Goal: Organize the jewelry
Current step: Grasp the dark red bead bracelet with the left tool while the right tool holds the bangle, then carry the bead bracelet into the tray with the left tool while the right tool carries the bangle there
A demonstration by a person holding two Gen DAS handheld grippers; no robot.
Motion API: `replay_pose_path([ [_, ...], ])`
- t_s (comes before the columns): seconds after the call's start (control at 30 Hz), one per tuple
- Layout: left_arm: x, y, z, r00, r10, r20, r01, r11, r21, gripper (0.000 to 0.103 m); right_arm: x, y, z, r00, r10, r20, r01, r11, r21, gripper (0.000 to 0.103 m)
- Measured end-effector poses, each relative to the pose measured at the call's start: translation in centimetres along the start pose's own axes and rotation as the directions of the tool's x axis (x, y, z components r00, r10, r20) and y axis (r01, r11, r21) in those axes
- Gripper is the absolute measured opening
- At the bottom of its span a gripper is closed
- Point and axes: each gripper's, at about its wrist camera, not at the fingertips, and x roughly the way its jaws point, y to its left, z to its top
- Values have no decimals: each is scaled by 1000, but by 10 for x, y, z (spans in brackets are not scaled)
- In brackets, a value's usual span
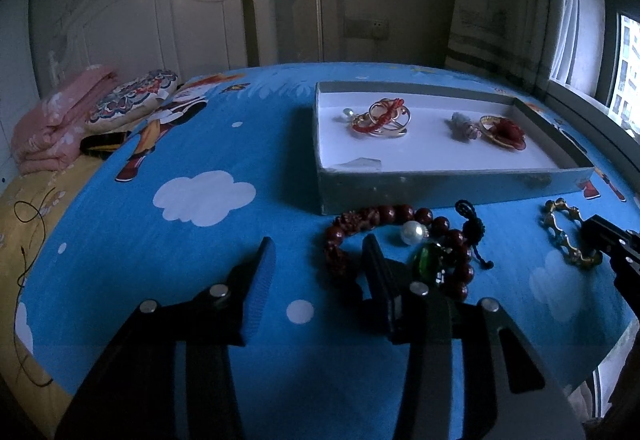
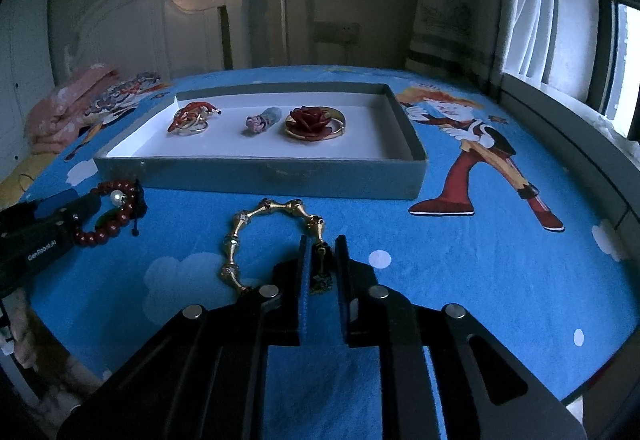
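Nearest, the right hand-held gripper (image 2: pixel 323 260) has its jaws nearly closed around one end of the gold bracelet (image 2: pixel 264 240) on the bed; the left hand-held gripper (image 1: pixel 318 264) gapes empty beside the red bead bracelet (image 1: pixel 400 236). Beyond, the tray (image 1: pixel 440 183) already holds three jewelry clusters, so about two pieces remain.

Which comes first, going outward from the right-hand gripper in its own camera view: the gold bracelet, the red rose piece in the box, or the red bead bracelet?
1. Gold bracelet: between the fingers of the right gripper, on the blue sheet.
2. Red bead bracelet: off to the left, by the left gripper.
3. Red rose piece: farthest, inside the grey box.
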Motion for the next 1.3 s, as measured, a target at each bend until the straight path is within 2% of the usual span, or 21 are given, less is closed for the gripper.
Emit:
replay_pose_path([
  [0.17,-1,-1,-1,1000,-1,5,1,1000,1,42,1,3,-1,1000,-12,7,13,999,-30,15],
  [0.3,-3,-9,-4,999,-17,30,16,999,48,18,0,7,-2,1000,-8,18,9,998,-60,13],
  [0.37,-5,-13,-5,999,-15,40,12,998,64,13,0,7,-2,1000,-5,24,7,998,-60,12],
  [0.43,-5,-15,-7,998,-18,52,14,997,70,13,0,5,-3,999,1,33,0,999,-52,12],
  [0.57,-6,-13,-4,995,-74,60,71,996,50,12,-2,6,-4,998,24,50,-22,999,-37,12],
  [0.83,-25,-17,10,983,-132,132,131,991,16,12,-23,10,10,988,51,144,-47,998,-34,12],
  [1.17,-48,-43,33,957,-211,197,202,977,64,12,-43,18,19,977,63,204,-54,997,-49,12],
  [1.3,-63,-51,36,950,-210,231,196,977,84,12,-55,20,24,969,63,239,-50,997,-59,12],
])
